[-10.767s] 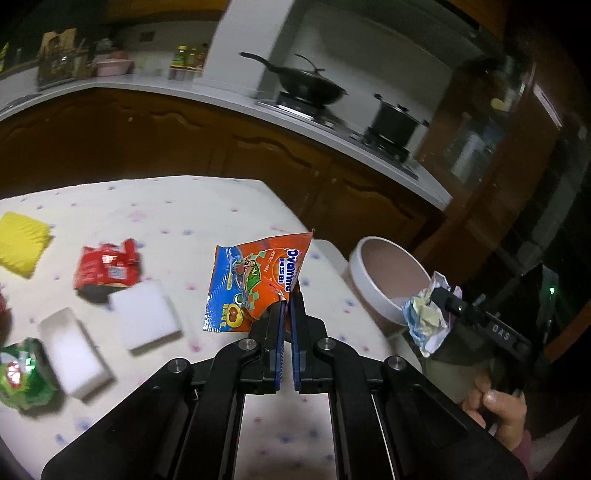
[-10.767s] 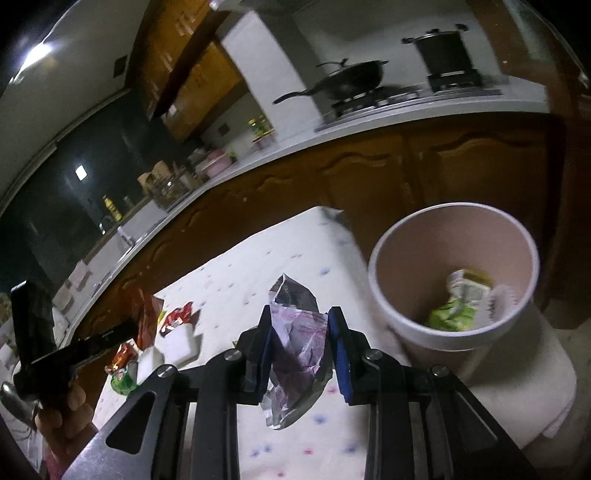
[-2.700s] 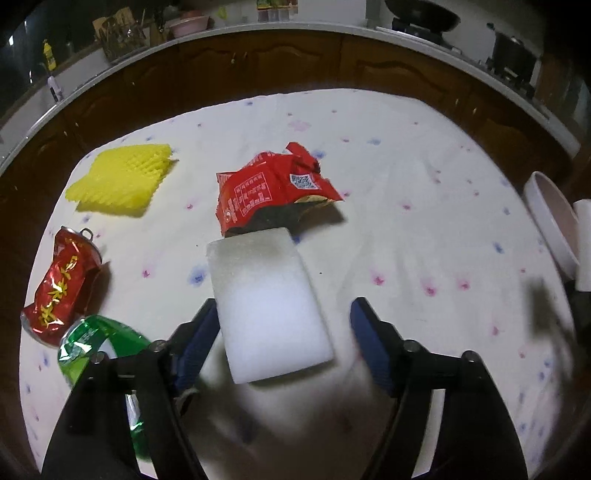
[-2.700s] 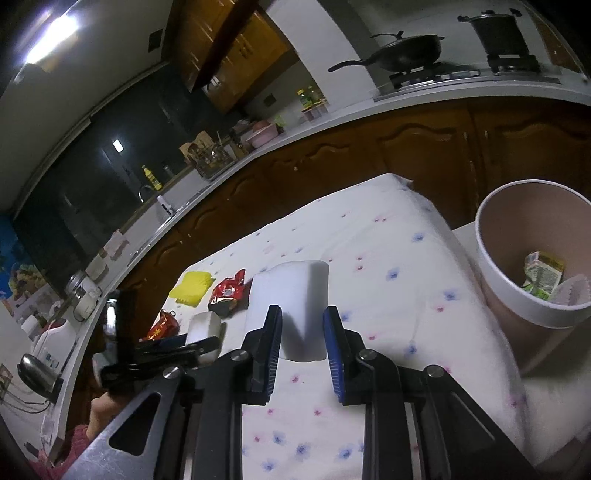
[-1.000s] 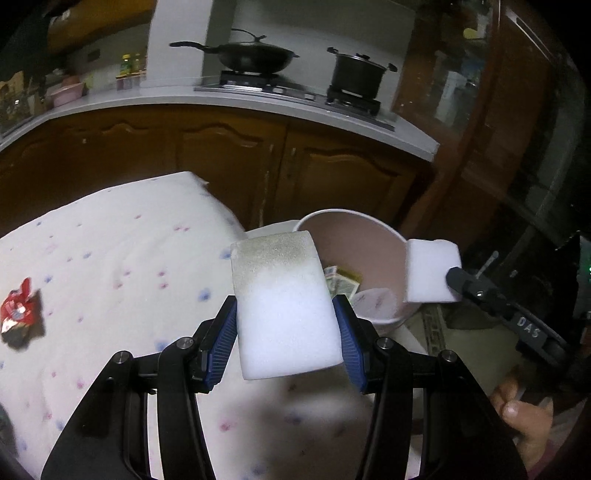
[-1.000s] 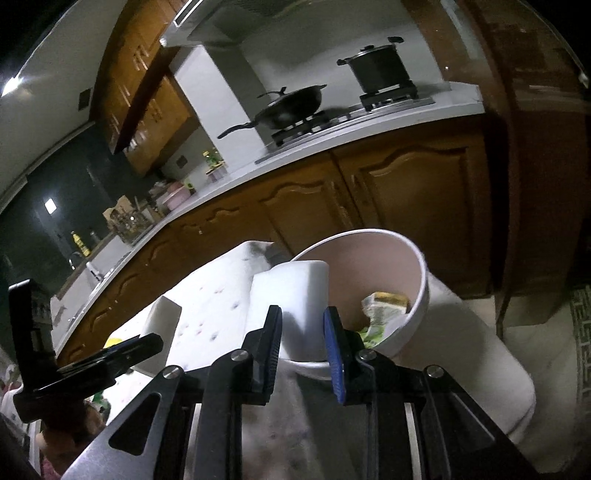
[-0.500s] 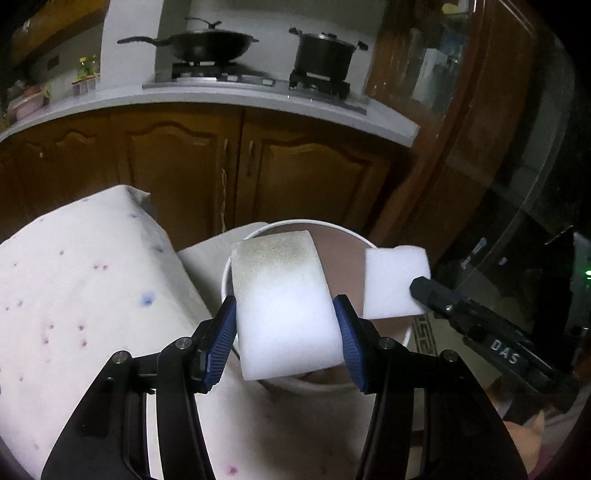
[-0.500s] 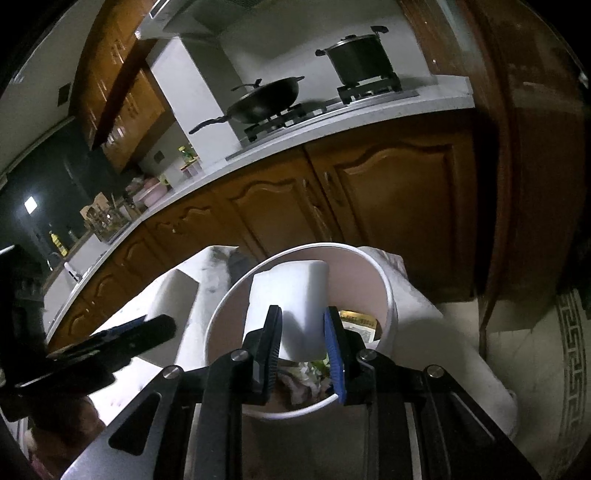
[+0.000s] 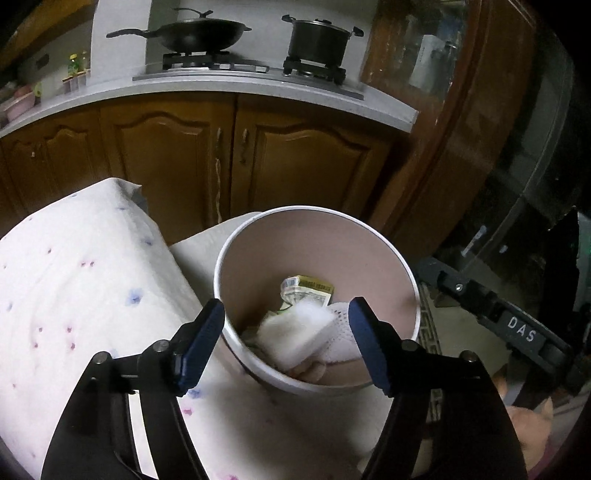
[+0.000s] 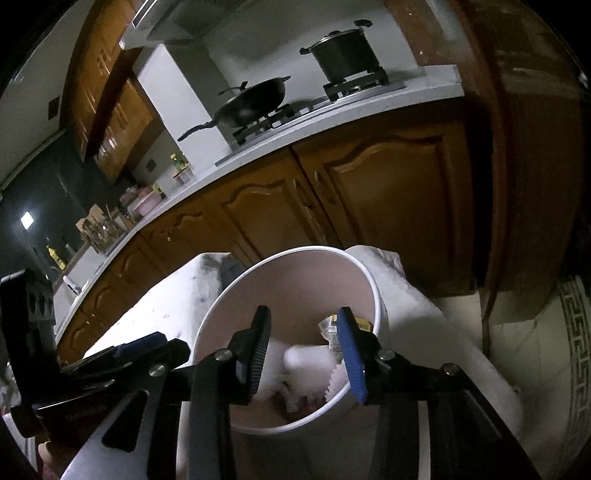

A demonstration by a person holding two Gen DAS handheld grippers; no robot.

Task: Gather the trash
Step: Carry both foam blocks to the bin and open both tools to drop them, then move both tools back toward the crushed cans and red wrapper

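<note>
A round white trash bin (image 9: 373, 236) with a pinkish inside stands beside the table's end. In it lie a white foam block (image 9: 295, 332), a green-yellow wrapper (image 9: 306, 290) and white netting (image 9: 341, 338). My left gripper (image 9: 286, 341) is open and empty over the bin's near rim. My right gripper (image 10: 303, 352) is open and empty above the bin (image 10: 364, 275), with a white foam block (image 10: 306, 360) below its jaws inside the bin. The right gripper's body shows in the left wrist view (image 9: 517, 332), to the right of the bin.
The table with a white flowered cloth (image 9: 74, 280) lies left of the bin. Brown kitchen cabinets (image 9: 221, 155) stand behind, with a wok (image 9: 199, 35) and a pot (image 9: 317, 38) on the stove. A dark wooden door frame (image 9: 461, 129) is at the right.
Both grippers have opened and let go of their white foam blocks, which have dropped into the bin. Half a second ago each was shut on a block over the bin.
</note>
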